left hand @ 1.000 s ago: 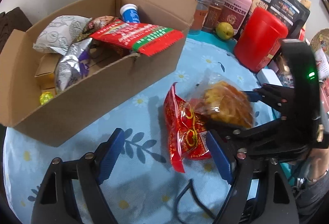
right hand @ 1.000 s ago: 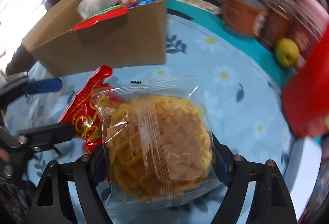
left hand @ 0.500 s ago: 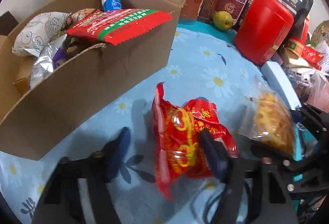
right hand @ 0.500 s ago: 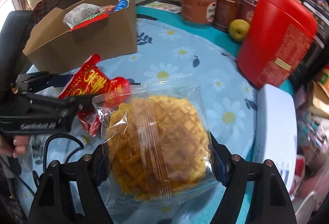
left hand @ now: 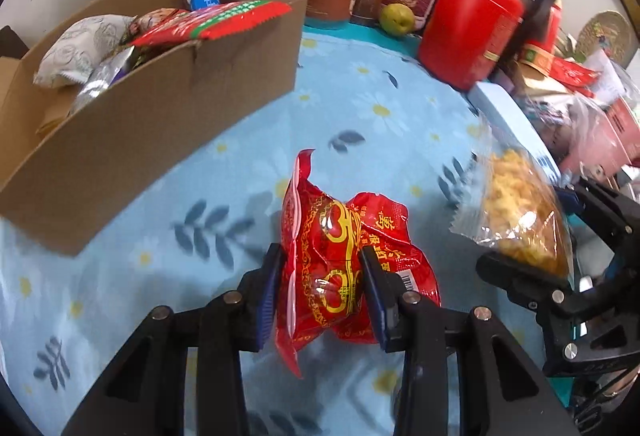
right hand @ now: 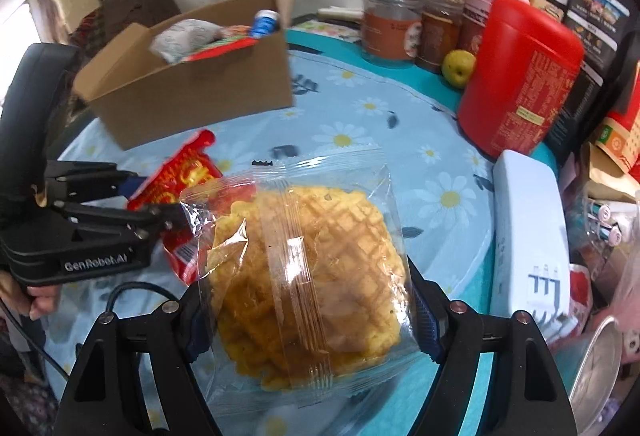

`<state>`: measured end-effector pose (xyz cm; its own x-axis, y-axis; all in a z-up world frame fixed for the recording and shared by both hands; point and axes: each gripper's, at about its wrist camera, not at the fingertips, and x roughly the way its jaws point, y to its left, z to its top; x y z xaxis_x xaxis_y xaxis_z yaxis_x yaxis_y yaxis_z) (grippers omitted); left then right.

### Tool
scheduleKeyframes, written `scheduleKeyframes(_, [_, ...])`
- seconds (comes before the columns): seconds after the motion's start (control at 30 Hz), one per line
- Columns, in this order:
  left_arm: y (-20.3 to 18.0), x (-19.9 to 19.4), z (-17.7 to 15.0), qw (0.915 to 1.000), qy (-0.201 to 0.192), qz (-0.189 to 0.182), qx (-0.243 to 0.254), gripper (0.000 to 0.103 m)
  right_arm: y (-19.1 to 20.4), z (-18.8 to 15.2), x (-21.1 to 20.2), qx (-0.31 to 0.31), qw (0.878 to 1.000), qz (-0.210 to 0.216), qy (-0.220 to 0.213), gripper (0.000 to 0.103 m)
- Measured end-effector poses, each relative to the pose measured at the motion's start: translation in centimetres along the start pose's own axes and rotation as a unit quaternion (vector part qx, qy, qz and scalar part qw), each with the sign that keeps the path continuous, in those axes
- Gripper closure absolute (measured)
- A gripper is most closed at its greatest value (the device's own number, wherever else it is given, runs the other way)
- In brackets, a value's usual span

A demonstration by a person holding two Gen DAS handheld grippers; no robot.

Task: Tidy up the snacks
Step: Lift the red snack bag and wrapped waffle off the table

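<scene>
red snack bag (left hand: 340,272), long axis pointing away, clenched in left claw (left hand: 320,288); right claw (right hand: 312,316) grasps waffle pack (right hand: 304,268).

The left gripper (right hand: 168,214) body is showing white lettering "GenRobot.AI". The red packet (left hand: 336,268) is carrying yellow characters and a barcode, too small for reading.

The box (left hand: 168,124) stands on the surface (left hand: 360,108), left of the tin (left hand: 468,28). The pouch (left hand: 332,268) lies before the box, the bun pack (left hand: 520,212) to its right.
</scene>
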<state>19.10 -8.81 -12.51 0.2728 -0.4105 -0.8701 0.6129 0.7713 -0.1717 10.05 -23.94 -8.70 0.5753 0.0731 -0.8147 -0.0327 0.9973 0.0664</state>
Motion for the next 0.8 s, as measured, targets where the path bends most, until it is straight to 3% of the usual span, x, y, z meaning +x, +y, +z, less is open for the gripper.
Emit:
scheduleKeyframes(0.4, [0.0, -4.8, -5.9, 0.9999, -0.001, 0.014, -0.006, 0.065, 4.6, -3.8, -2.0, -0.015, 0.999, 0.036, 0.001, 0.024])
scheduleKeyframes(0.8, [1.1, -5.1, -9.3, 0.9983, 0.015, 0.041, -0.038, 0.065, 7.2, -6.8, -0.6, -0.018, 0.997, 0.059, 0.035, 0.024])
